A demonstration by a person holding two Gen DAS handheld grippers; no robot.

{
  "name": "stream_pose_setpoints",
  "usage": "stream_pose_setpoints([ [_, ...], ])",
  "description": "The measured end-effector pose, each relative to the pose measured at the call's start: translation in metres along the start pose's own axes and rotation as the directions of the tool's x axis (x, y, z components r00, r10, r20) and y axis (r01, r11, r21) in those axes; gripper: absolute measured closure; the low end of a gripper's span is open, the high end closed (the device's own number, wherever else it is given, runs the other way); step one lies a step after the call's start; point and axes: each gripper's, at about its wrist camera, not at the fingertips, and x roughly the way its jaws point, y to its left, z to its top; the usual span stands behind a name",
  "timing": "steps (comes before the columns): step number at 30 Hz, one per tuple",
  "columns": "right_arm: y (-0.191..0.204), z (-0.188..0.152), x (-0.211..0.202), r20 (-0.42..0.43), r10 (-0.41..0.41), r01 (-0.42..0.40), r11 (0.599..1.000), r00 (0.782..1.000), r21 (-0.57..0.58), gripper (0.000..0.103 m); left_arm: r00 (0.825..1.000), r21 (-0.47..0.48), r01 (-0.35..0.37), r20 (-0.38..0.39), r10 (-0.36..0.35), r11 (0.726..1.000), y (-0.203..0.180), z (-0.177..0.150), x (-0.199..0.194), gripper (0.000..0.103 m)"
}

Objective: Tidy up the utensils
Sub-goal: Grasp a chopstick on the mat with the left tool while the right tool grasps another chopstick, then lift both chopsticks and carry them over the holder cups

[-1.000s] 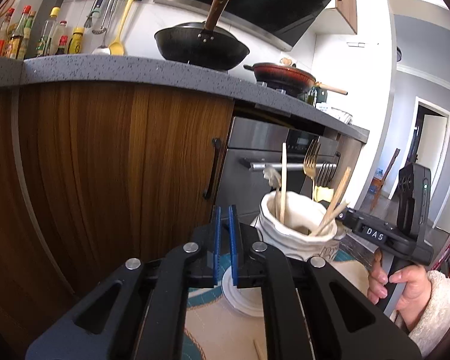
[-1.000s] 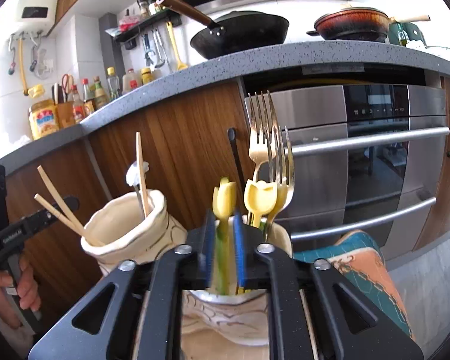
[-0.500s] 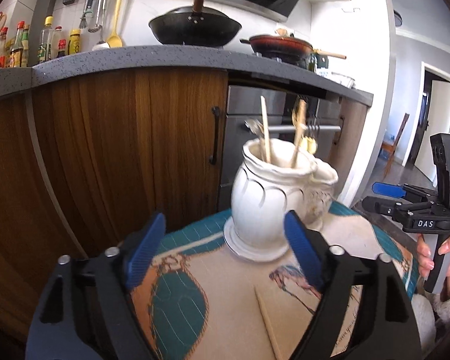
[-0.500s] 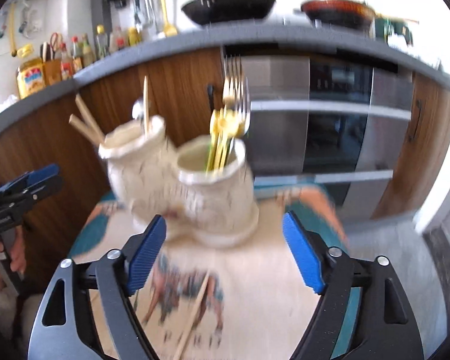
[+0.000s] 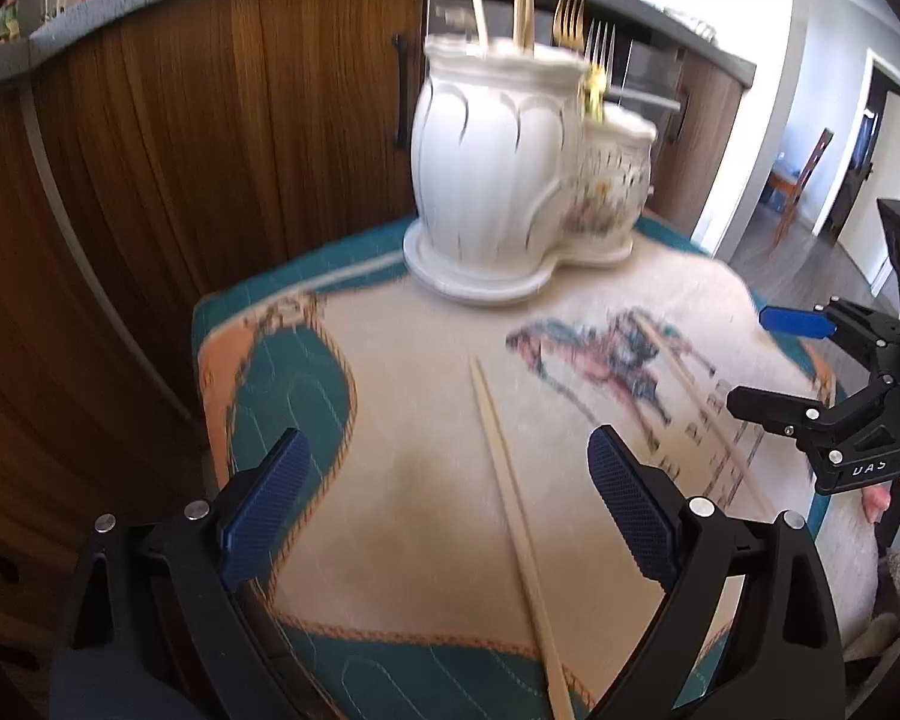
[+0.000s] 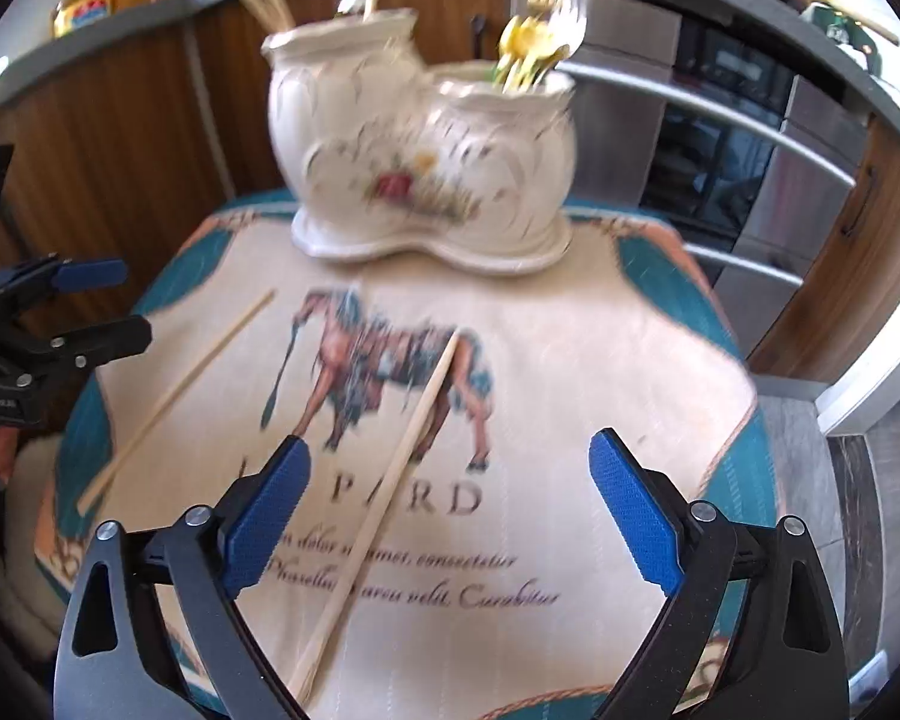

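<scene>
Glazed ceramic twin-pot holder [image 6: 426, 180], 2 slim wooden chopsticks [image 6: 384, 516] on printed cloth [image 6: 600, 360]

The left gripper [image 5: 444, 495] and right gripper [image 6: 447, 495] both hold their blue-padded jaws spread wide and empty, fingers pointing toward twelve o'clock, angled downward.

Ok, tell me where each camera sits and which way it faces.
Left wrist: on the left hand-held gripper, open, facing the double ceramic holder across the cloth; the right hand-held gripper shows at right.
Right wrist: on the right hand-held gripper, open, facing the holder; the left one shows at left.
Shared: holder, both loose chopsticks, horse-print cloth.
</scene>
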Motion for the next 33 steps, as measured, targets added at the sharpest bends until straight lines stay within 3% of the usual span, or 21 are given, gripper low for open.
stream_pose_setpoints([
  [4, 0.004, -0.008, 0.008, -0.045, 0.029, -0.028, 0.999, 0.999, 0.015, 0.031, 0.998, 0.012, 0.020, -0.053, -0.019, 1.000, -0.005, -0.012, 0.006, 0.013],
  [8, 0.006, -0.010, 0.016, -0.084, 0.049, -0.046, 0.998, 0.995, 0.038, 0.053, 0.994, 0.038, 0.051, -0.103, -0.047, 0.998, -0.013, -0.018, 0.010, 0.031],
  [16, 0.004, -0.010, 0.017, -0.077, 0.032, -0.027, 0.998, 0.997, 0.058, 0.067, 0.985, 0.062, 0.051, -0.169, -0.040, 0.997, -0.021, -0.026, 0.019, 0.046],
  [21, -0.006, -0.006, 0.022, -0.067, 0.053, -0.045, 0.993, 0.996, 0.105, 0.079, 0.986, 0.079, 0.025, -0.164, -0.012, 0.997, -0.022, -0.021, 0.024, 0.054],
  [25, -0.007, -0.004, 0.024, -0.055, 0.046, -0.041, 0.994, 0.997, 0.101, 0.090, 0.987, 0.098, -0.005, -0.162, 0.021, 0.995, -0.020, -0.016, 0.024, 0.074],
  [28, -0.011, -0.005, 0.024, -0.046, 0.070, -0.064, 0.990, 0.996, 0.125, 0.092, 0.988, 0.104, -0.006, -0.152, 0.022, 0.995, -0.016, -0.015, 0.023, 0.093],
  [33, -0.018, -0.008, 0.015, 0.005, 0.154, -0.153, 0.976, 0.988, 0.155, 0.097, 0.992, 0.089, 0.046, -0.118, -0.036, 0.995, -0.006, -0.017, 0.016, 0.097],
])
